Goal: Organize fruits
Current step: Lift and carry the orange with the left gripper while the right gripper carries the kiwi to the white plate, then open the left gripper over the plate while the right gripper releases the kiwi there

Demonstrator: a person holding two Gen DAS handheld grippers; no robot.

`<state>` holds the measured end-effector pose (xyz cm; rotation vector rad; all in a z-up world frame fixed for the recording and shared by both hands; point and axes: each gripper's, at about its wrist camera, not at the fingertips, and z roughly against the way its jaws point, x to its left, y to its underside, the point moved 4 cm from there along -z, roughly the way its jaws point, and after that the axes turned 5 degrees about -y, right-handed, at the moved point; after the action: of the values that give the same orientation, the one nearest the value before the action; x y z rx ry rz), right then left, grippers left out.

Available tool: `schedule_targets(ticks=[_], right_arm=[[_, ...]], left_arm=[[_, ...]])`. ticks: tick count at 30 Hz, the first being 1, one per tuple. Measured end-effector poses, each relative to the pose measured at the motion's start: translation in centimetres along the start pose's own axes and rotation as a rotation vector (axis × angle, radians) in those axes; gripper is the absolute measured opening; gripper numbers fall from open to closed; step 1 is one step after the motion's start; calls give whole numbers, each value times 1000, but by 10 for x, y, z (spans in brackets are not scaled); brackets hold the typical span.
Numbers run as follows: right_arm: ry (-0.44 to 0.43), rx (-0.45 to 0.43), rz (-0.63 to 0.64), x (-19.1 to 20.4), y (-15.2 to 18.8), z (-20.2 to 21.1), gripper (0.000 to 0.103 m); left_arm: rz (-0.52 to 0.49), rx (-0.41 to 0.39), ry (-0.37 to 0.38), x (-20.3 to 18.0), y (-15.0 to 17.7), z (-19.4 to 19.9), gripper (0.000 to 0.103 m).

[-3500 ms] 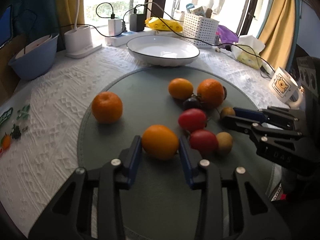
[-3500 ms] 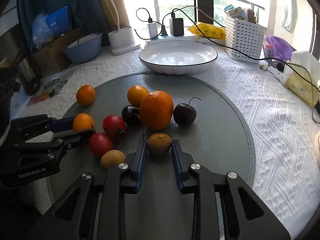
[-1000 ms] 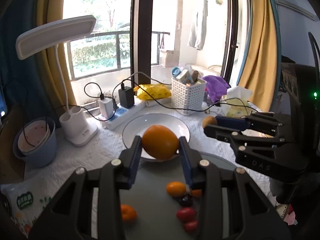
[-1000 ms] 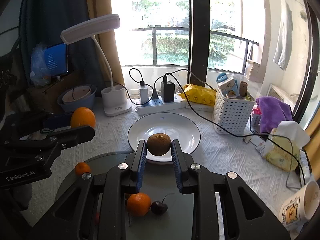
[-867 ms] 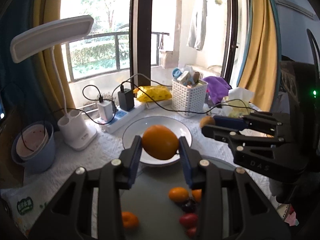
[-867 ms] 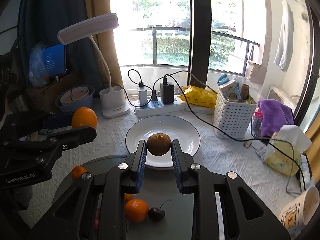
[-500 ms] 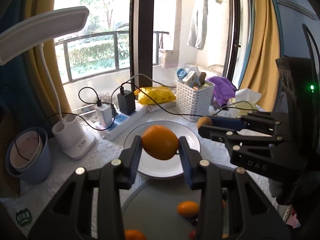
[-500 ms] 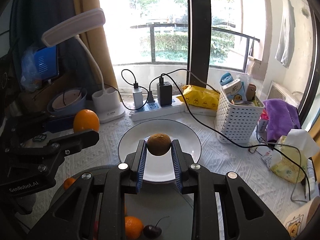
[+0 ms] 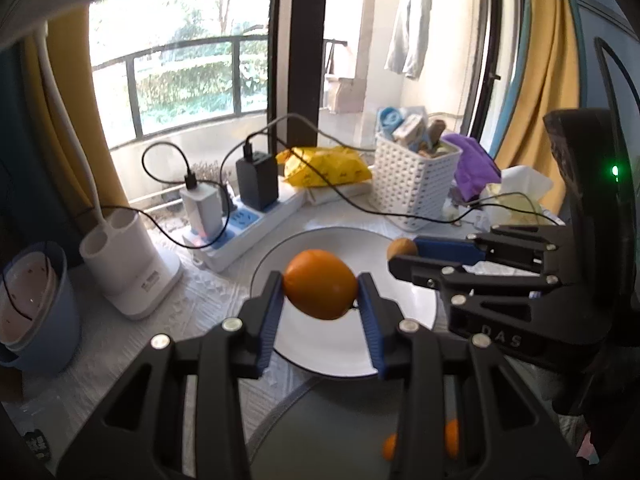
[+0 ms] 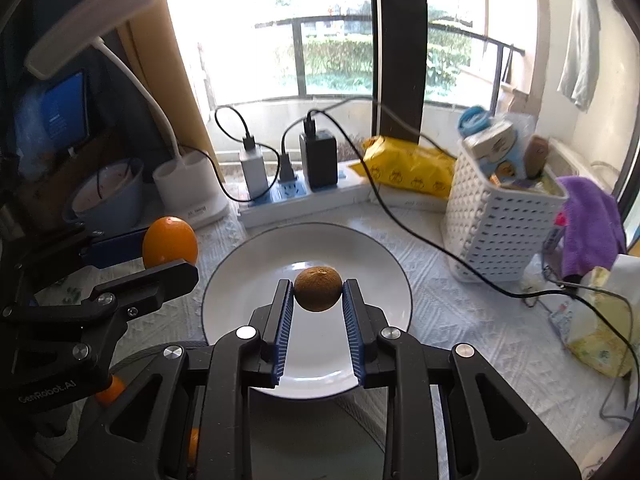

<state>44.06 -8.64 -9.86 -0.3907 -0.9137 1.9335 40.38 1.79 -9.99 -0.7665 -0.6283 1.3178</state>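
My left gripper (image 9: 320,294) is shut on an orange (image 9: 320,295) and holds it in the air over the near part of the white plate (image 9: 416,308). My right gripper (image 10: 318,290) is shut on a small brown kiwi (image 10: 318,289) and holds it above the white plate (image 10: 248,280). In the left wrist view the right gripper and its kiwi (image 9: 401,249) hang over the plate's right rim. In the right wrist view the left gripper's orange (image 10: 169,241) hangs left of the plate. The plate holds no fruit.
A power strip with chargers and cables (image 10: 296,196) lies behind the plate. A white basket (image 10: 496,232) stands at its right, a lamp base (image 9: 132,268) and blue bowl (image 9: 32,312) at its left. Other oranges (image 9: 452,442) lie on the grey mat (image 9: 328,436) below.
Both grippers have moved forward with their fruit, from above the grey mat to over the white plate. Both grips stay shut.
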Motion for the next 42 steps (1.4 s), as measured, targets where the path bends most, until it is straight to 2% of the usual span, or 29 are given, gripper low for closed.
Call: schedule_targets(ticks=[12,27,36,42], right_arm=[[45,25,-55,-29,-6,-37,27],[48,55,-78,-36,-1,-63,27],[59,57,-92,-40,-1,-67,27],[65,61,-100,-42,-2,-67,28]], left_arm=[[35,78,15,7,1,-40,38],[73,135,41,7,-2,-71,38],[85,162,41,9,0,-77,39],[83,142,30,10,-6,-70,39]])
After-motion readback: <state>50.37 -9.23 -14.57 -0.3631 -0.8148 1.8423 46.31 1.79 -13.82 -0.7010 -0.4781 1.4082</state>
